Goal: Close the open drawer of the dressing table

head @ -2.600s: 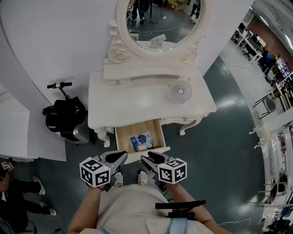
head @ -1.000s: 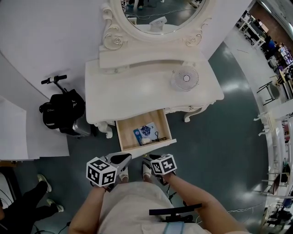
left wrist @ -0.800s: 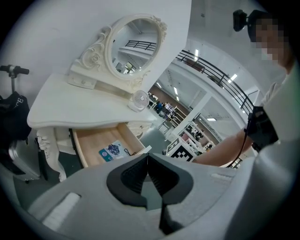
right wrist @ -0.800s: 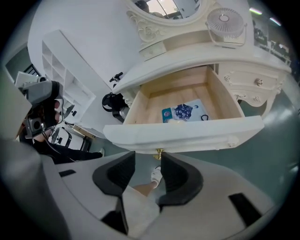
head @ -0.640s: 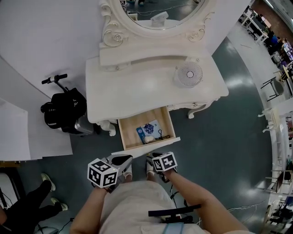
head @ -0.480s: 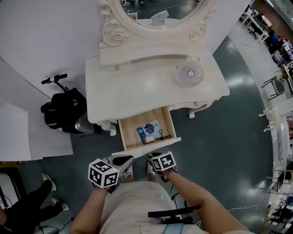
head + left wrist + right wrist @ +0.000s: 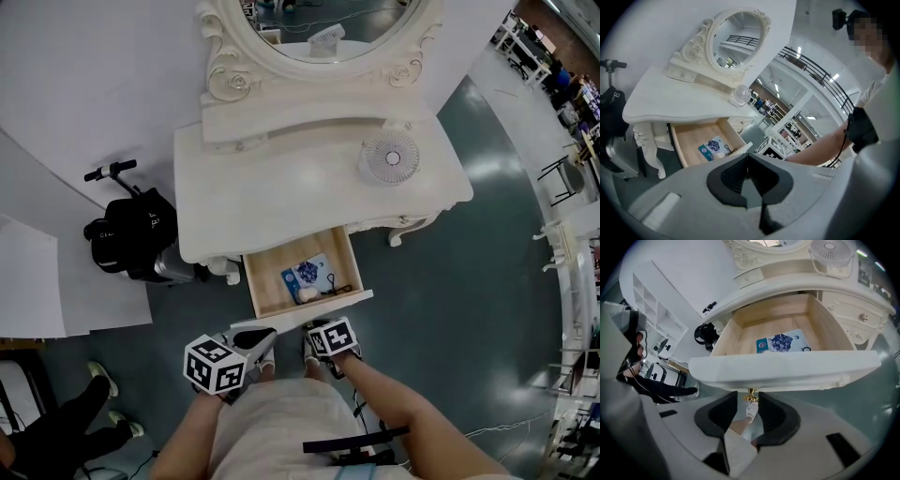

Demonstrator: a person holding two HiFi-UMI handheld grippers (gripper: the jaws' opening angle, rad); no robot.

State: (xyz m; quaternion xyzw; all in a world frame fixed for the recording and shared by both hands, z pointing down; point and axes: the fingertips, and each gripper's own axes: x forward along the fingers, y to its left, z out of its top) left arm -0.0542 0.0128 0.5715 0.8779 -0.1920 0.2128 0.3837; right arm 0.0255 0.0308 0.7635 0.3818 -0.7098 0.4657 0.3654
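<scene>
The right tool (image 7: pixel 749 400) has come down to the drawer front. Its jaws have just been narrowing around the small gold knob (image 7: pixel 750 393) that stands between them, and they do not look to be pinching it yet. Beside it the left tool (image 7: pixel 747 159) waits with its jaws together, empty. Just beyond the knob the drawer (image 7: pixel 787 366) is still pulled well out of the desk (image 7: pixel 281 187), with a blue packet (image 7: pixel 780 342) inside. Once gripped, a push away should shut it.
</scene>
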